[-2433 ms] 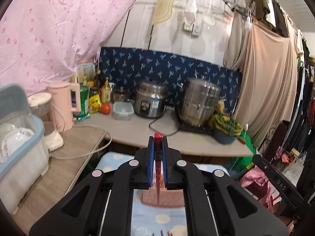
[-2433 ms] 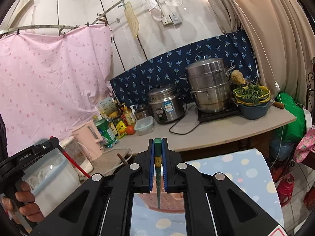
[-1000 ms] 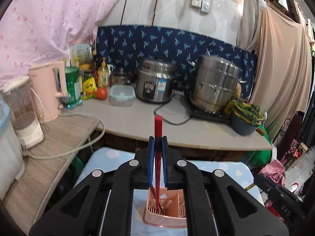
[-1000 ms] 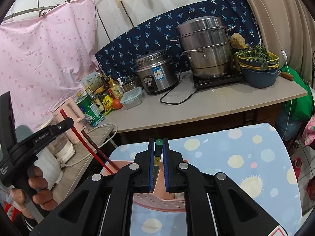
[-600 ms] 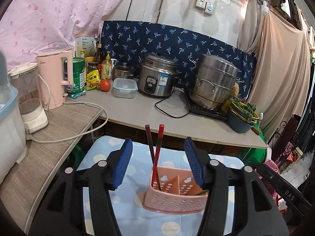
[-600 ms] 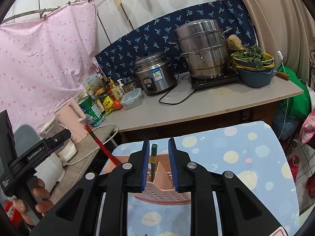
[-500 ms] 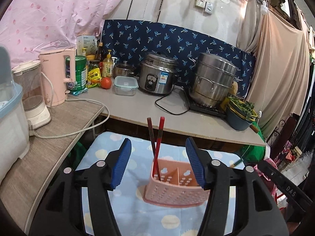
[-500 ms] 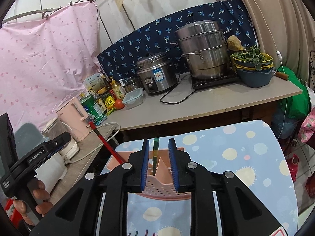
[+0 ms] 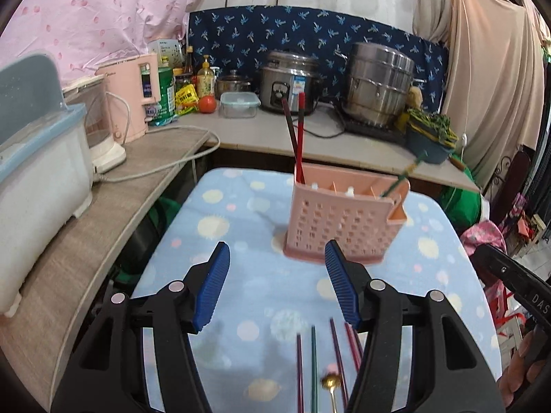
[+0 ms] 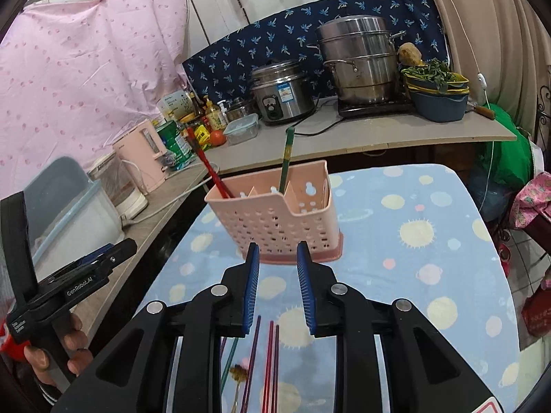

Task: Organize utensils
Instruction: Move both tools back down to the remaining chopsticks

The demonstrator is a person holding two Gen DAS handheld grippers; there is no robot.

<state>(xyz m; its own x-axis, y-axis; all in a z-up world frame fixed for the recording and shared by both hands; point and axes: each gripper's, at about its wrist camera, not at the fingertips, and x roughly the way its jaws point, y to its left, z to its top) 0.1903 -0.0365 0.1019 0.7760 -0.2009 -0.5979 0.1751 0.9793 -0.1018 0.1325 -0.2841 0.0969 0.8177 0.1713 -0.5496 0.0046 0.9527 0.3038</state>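
A pink perforated utensil caddy (image 9: 346,222) stands upright on the blue dotted cloth (image 9: 241,285) of the table, with two red chopsticks (image 9: 299,137) leaning in its left compartment and a green chopstick (image 10: 285,163) in a compartment further right. Both tongs are empty: the left gripper (image 9: 275,284) has its blue pads spread wide, the right gripper (image 10: 277,287) has its pads parted by a narrower gap, and neither touches anything. Loose chopsticks (image 9: 322,358) – red, dark and green – lie on the cloth near the cameras, below the fingers, with a small gold spoon (image 9: 331,387) among them.

The left wrist view shows the caddy's near wall and the green chopstick only as a blurred slant at its right end – the right wrist view looks down into the open top, showing the dividers and which slot each stick sits in. The right view alone shows the person's left hand (image 10: 55,354) holding the other tool's handle. Far behind, a rice cooker (image 9: 288,82) and steel steamer pot (image 9: 377,84) sit on the counter
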